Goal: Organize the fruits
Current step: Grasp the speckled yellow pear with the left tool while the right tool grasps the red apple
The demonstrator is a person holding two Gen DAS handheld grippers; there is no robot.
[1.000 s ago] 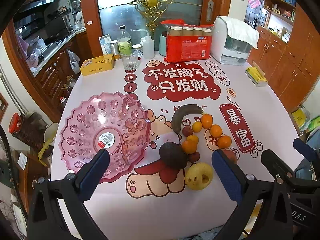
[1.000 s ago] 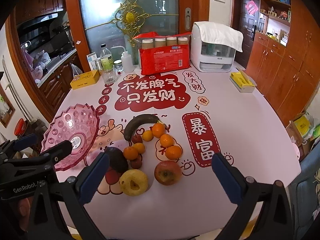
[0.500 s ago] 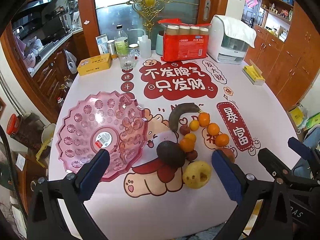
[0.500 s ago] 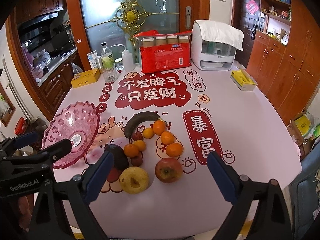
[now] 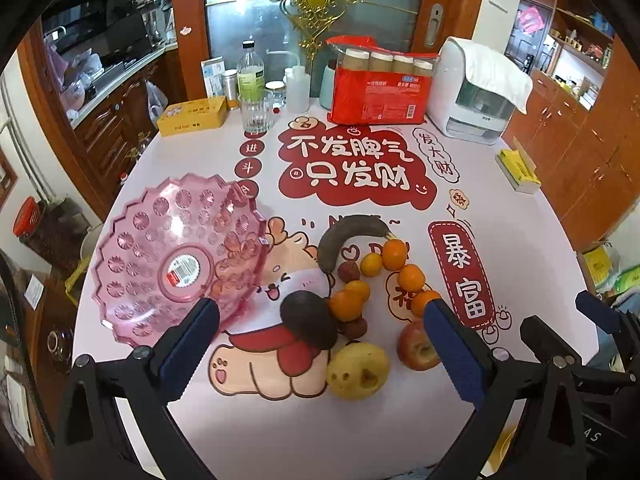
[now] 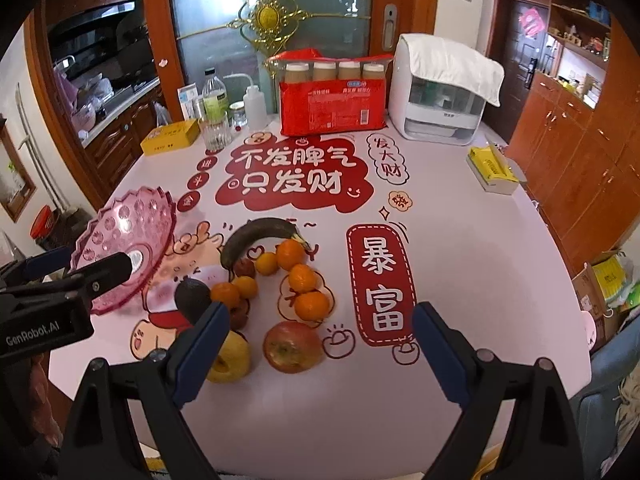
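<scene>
Left hand-held gripper [image 5: 320,338]: fingers wide apart, holding nothing, above the fruit | Right hand-held gripper [image 6: 320,334]: fingers wide apart, holding nothing | Fruit: dark banana [image 5: 348,236], oranges [image 5: 394,254], red apple [image 6: 292,346], yellow pear [image 5: 358,370] together on the surface [image 5: 500,216] | Pink bowl [image 5: 176,256]: just left of fruit.
</scene>
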